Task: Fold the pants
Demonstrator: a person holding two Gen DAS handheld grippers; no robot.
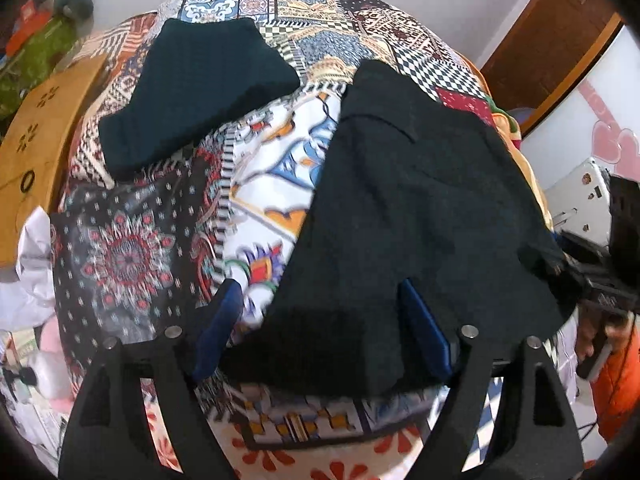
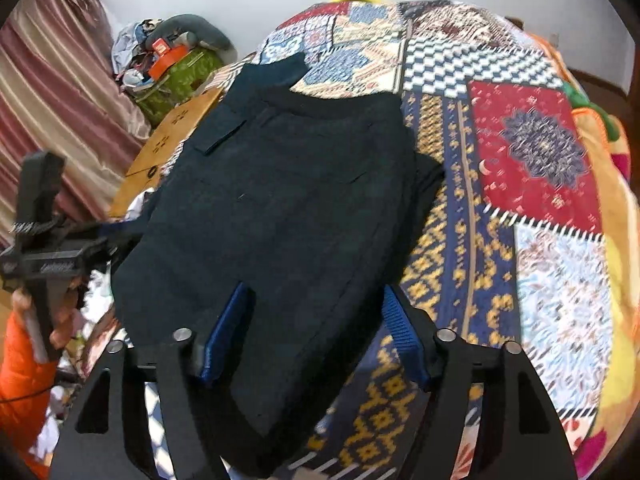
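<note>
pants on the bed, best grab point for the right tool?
Likely the near hem edge of the pants, approached from the bed's near side. That edge lies flat on the quilt between the open fingers of the right tool, so a low pinch fits.

Even, soft indoor light; motion blur smears the quilt (image 1: 132, 248) pattern; strong fisheye bending and dark vignetting at edges; dark pants (image 2: 280, 208) lack detail.

The left gripper (image 1: 320, 324) stood spread wide at the bottom of the frame, its blue pads (image 1: 424, 328) either side of the near edge of the dark pants (image 1: 420, 200). The pants lay right of centre on a patchwork bedspread (image 1: 272, 184); one leg (image 1: 192, 92) stretched toward the upper left.
</note>
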